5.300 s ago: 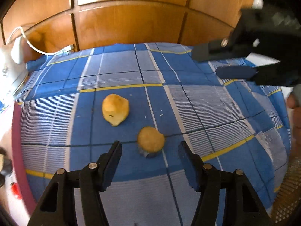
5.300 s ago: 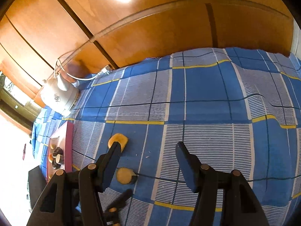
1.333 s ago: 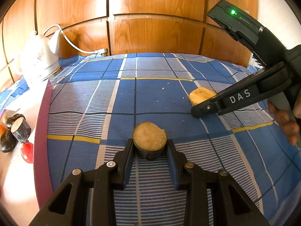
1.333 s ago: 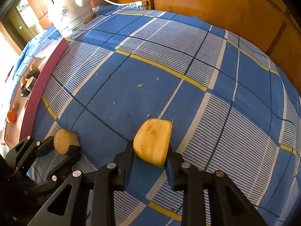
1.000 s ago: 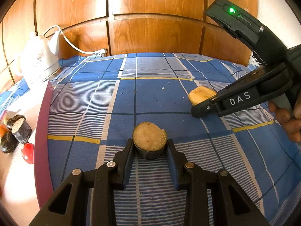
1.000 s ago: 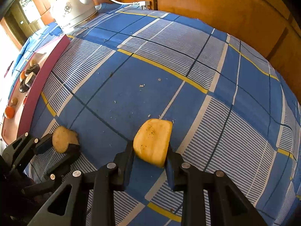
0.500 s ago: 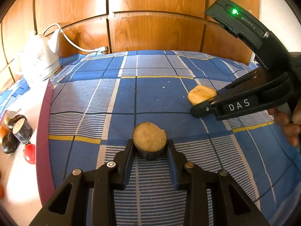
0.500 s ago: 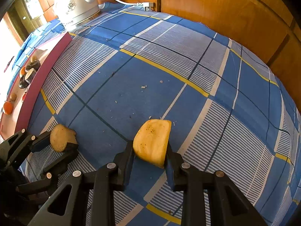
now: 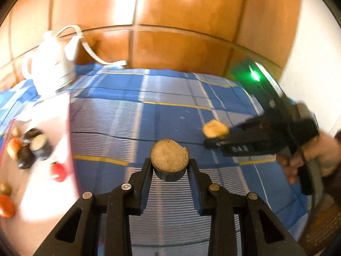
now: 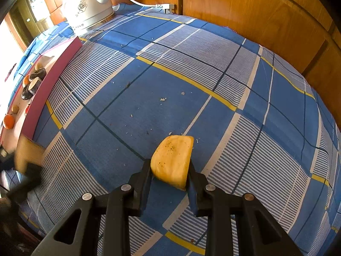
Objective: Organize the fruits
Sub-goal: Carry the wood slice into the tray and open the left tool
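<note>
Above the blue checked cloth I keep my right gripper clenched on the yellow fruit wedge, and my left gripper grips the round dark-skinned fruit slice, lifted off the cloth.

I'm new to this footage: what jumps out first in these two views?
Each gripper is clamped on cut fruit over the blue checked cloth: the left gripper on a round dark-skinned piece, the right gripper on a yellow wedge. A white kettle stands at the far left corner.
</note>
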A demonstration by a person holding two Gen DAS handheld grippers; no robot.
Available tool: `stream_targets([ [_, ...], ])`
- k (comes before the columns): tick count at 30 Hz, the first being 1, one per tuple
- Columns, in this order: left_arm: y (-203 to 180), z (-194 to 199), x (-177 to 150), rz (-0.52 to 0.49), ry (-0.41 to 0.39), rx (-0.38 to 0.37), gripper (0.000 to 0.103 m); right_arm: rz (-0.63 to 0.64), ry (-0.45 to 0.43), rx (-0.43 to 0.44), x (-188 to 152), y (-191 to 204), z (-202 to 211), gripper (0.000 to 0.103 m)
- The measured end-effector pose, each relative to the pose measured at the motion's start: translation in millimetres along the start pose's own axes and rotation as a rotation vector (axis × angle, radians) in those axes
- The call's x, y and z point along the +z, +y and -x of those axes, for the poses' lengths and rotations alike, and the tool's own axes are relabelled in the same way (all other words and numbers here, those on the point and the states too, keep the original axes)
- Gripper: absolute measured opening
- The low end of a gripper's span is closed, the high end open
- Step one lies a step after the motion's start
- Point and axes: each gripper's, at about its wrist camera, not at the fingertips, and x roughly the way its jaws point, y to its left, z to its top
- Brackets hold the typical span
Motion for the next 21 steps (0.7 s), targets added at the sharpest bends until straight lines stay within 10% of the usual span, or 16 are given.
stream_targets([
  [13, 172, 52, -10, 0.418, -0.004, 0.211, 0.033, -0.005, -0.001, -0.008, 0, 2, 0, 0.03],
  [21, 203, 40, -17, 0.425, 0.027, 0.325, 0.034, -0.006, 0.0, -0.006, 0, 1, 0, 0.03],
])
